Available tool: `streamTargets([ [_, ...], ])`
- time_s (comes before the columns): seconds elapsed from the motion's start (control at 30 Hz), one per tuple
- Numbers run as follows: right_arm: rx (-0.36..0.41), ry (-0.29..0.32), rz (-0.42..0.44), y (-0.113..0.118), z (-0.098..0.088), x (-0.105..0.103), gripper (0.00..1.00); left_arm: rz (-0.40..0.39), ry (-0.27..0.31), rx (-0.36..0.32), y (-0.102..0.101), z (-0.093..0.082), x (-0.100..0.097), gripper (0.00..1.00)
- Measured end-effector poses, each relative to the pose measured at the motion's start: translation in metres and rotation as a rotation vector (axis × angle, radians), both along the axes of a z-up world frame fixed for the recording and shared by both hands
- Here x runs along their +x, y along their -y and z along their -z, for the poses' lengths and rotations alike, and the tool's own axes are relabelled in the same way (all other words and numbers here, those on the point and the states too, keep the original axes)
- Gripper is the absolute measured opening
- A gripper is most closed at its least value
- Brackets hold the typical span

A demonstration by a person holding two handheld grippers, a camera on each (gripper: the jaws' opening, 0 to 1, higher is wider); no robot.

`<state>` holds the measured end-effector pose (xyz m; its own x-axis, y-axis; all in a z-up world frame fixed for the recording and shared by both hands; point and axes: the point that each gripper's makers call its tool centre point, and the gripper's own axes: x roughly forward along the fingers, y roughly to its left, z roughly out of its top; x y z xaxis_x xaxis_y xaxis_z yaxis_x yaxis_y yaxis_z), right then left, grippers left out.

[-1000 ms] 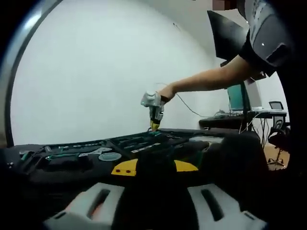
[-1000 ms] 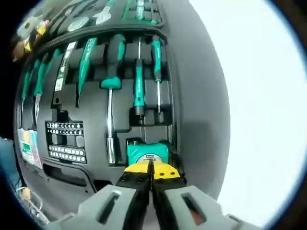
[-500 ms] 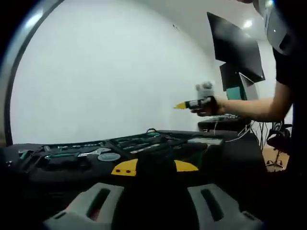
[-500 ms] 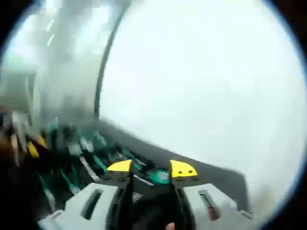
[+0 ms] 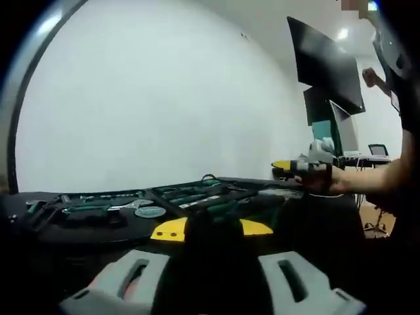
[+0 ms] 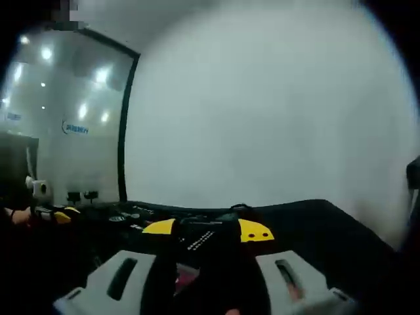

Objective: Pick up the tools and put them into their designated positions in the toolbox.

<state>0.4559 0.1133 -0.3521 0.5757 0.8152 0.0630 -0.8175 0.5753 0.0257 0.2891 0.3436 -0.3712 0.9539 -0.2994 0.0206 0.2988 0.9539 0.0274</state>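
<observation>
The open black toolbox point(image 5: 190, 195) lies flat on a black table, with green-handled tools point(image 5: 85, 211) and a wrench point(image 5: 131, 205) seated in its foam. My left gripper point(image 5: 211, 228) stands low in front of it, yellow-tipped jaws open with nothing held. In the left gripper view the right gripper point(image 5: 303, 165) hovers level at the right of the box, in a person's hand. In the right gripper view my right gripper point(image 6: 207, 230) is open and looks across the toolbox point(image 6: 197, 220). At that view's far left sits the left gripper point(image 6: 52, 212).
A dark wall screen point(image 5: 325, 65) hangs at the right above a desk with a monitor point(image 5: 341, 138) and an office chair point(image 5: 377, 147). A glass partition point(image 6: 65, 125) with light reflections stands at the left. A white wall runs behind the table.
The right gripper has lifted off the toolbox, swung from pointing down to level, moved right and lower, and gone from shut to open. The left gripper has barely moved.
</observation>
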Motion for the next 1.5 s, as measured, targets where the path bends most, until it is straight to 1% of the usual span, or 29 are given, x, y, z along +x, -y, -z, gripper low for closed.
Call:
streamTargets([
  [0.03,0.077,0.111,0.01,0.001,-0.023,-0.002,0.3,-0.004,-0.002,-0.008,-0.001,0.0,0.0,0.28],
  [0.07,0.17,0.115,0.001,0.0,-0.036,-0.006,0.29,-0.007,-0.003,-0.018,-0.002,-0.001,0.001,0.28],
  [0.1,0.155,0.111,-0.047,-0.003,-0.036,-0.014,0.28,-0.008,-0.005,-0.022,-0.003,-0.001,0.001,0.28],
  [0.13,0.159,0.11,-0.057,-0.004,-0.036,-0.016,0.26,-0.008,-0.005,-0.027,-0.003,-0.001,0.001,0.28],
  [0.47,0.157,0.097,-0.072,-0.001,-0.035,-0.016,0.26,-0.022,-0.017,-0.063,-0.005,-0.001,0.003,0.27],
  [0.5,0.167,0.078,-0.066,0.0,-0.035,-0.013,0.24,-0.024,-0.019,-0.064,-0.006,-0.001,0.003,0.27],
  [0.53,0.172,0.048,-0.052,0.001,-0.034,-0.01,0.18,-0.026,-0.022,-0.064,-0.006,0.0,0.003,0.27],
  [0.57,0.08,-0.025,-0.099,-0.01,-0.031,-0.002,0.05,-0.03,-0.024,-0.067,-0.007,0.0,0.003,0.26],
  [0.6,0.048,-0.047,-0.103,-0.014,-0.036,0.006,0.0,-0.031,-0.024,-0.071,-0.007,0.0,0.003,0.26],
  [0.63,0.051,-0.047,-0.063,-0.023,-0.058,0.028,0.0,-0.03,-0.023,-0.073,-0.007,0.0,0.003,0.26],
  [0.67,0.011,-0.028,-0.114,-0.042,-0.08,0.04,0.0,-0.028,-0.02,-0.071,-0.007,-0.001,0.003,0.26],
  [0.7,-0.056,-0.019,-0.228,-0.064,-0.094,0.051,0.03,-0.024,-0.016,-0.066,-0.006,-0.002,0.003,0.26],
  [0.73,-0.154,-0.014,-0.325,-0.085,-0.096,0.064,0.13,-0.021,-0.015,-0.062,-0.006,-0.002,0.003,0.26],
  [0.77,-0.279,-0.01,-0.394,-0.102,-0.088,0.08,0.14,-0.02,-0.014,-0.057,-0.005,-0.002,0.003,0.26],
  [0.83,-0.577,-0.005,-0.464,-0.127,-0.052,0.117,0.01,-0.025,-0.007,-0.042,-0.004,-0.002,0.0,0.26],
  [0.93,-1.021,-0.012,-0.474,-0.139,0.002,0.17,0.0,-0.024,0.005,-0.032,-0.005,-0.003,-0.001,0.26],
  [0.97,-1.136,-0.021,-0.473,-0.138,0.014,0.181,0.0,-0.02,0.007,-0.026,-0.004,-0.003,0.0,0.26],
  [1.0,-1.22,-0.033,-0.479,-0.137,0.023,0.188,0.0,-0.017,0.002,-0.015,-0.005,-0.002,0.002,0.26],
  [1.07,-1.337,-0.041,-0.541,-0.134,0.037,0.193,0.0,-0.012,-0.01,-0.005,-0.005,0.0,0.004,0.26],
  [1.13,-1.42,0.0,-0.533,-0.136,0.043,0.213,0.0,-0.009,-0.008,-0.004,-0.005,0.0,0.004,0.26],
  [1.17,-1.435,-0.012,-0.53,-0.138,0.048,0.217,0.0,-0.01,-0.009,-0.006,-0.005,0.0,0.004,0.26],
  [1.2,-1.436,-0.085,-0.58,-0.137,0.057,0.205,0.0,-0.01,-0.011,-0.007,-0.005,0.0,0.004,0.26],
  [1.23,-1.413,-0.117,-0.528,-0.141,0.056,0.207,0.0,-0.009,-0.012,-0.006,-0.006,0.001,0.005,0.26],
  [1.27,-1.387,-0.167,-0.517,-0.146,0.056,0.215,0.0,-0.009,-0.014,-0.006,-0.006,0.001,0.005,0.26],
  [1.3,-1.435,-0.153,-0.548,-0.142,0.056,0.216,0.0,-0.009,-0.015,-0.006,-0.006,0.001,0.005,0.26],
  [1.33,-1.457,-0.098,-0.593,-0.14,0.055,0.215,0.0,-0.008,-0.016,-0.009,-0.006,0.002,0.005,0.26],
  [1.37,-1.473,-0.084,-0.607,-0.139,0.055,0.216,0.0,-0.007,-0.017,-0.01,-0.007,0.002,0.005,0.26],
  [1.43,-1.467,-0.14,-0.562,-0.136,0.056,0.205,0.0,-0.007,-0.02,-0.012,-0.007,0.003,0.006,0.26],
  [1.5,-1.476,-0.126,-0.581,-0.135,0.056,0.205,0.0,-0.007,-0.021,-0.013,-0.008,0.003,0.006,0.26],
])
